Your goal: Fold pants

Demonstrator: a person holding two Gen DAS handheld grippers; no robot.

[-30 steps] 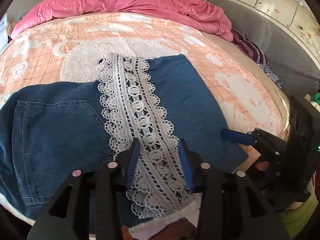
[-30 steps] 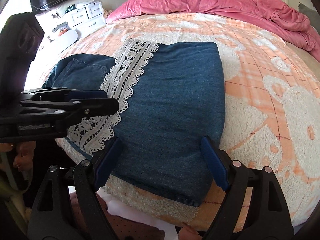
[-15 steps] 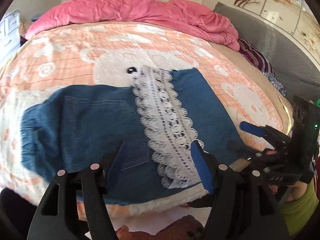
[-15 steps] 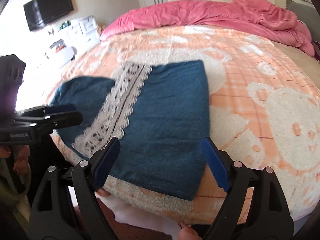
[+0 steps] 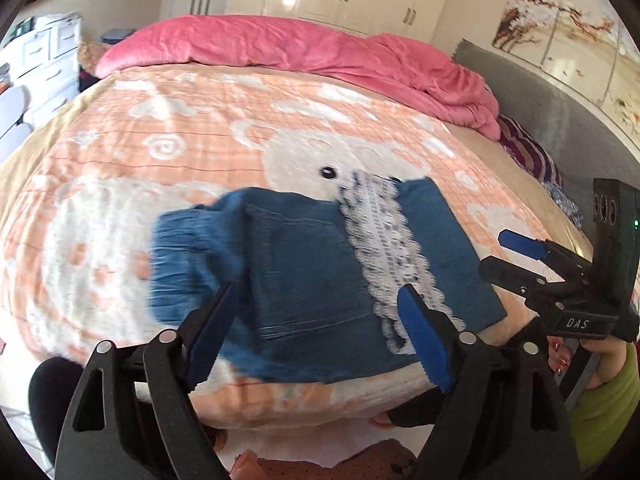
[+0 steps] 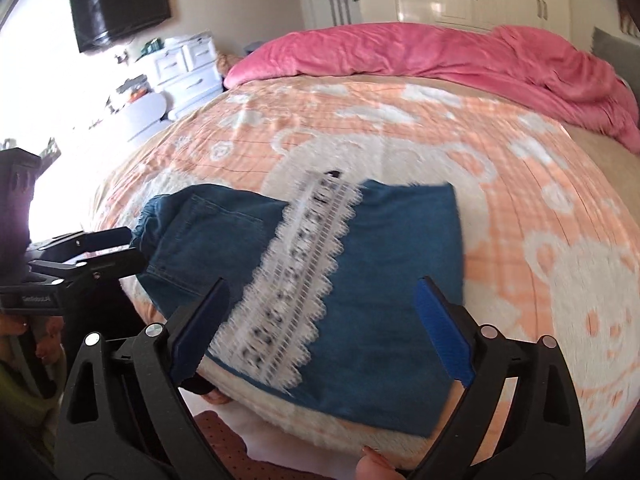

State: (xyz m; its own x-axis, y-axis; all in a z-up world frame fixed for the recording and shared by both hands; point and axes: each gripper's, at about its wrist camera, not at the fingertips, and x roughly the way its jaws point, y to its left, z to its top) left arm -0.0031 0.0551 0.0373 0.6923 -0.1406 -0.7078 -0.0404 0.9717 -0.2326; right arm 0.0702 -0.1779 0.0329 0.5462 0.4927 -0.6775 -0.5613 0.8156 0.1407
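The pants (image 5: 304,272) are blue denim with a white lace strip (image 5: 388,248), folded into a flat rectangle near the front edge of the bed. My left gripper (image 5: 316,312) hovers above and short of them, jaws opening, nothing between its blue pads (image 5: 208,340). It also shows at the left edge of the right wrist view as the left gripper (image 6: 100,248). My right gripper (image 6: 322,304) hangs over the pants (image 6: 392,280) beside the lace strip (image 6: 304,272), its jaws also opening and empty. In the left wrist view the right gripper (image 5: 532,256) shows at the right.
An orange-and-white fleece blanket (image 5: 200,128) covers the bed, with a pink duvet (image 5: 320,52) bunched at the far end. A grey padded headboard (image 5: 560,100) and striped cloth (image 5: 528,152) lie to the right. White drawers (image 6: 184,68) and a wall TV (image 6: 120,12) stand left.
Both grippers have risen and drawn back from the pants, which now look smaller and farther. The left jaws, narrow around the lace before, have spread wide; the right jaws widened slightly.
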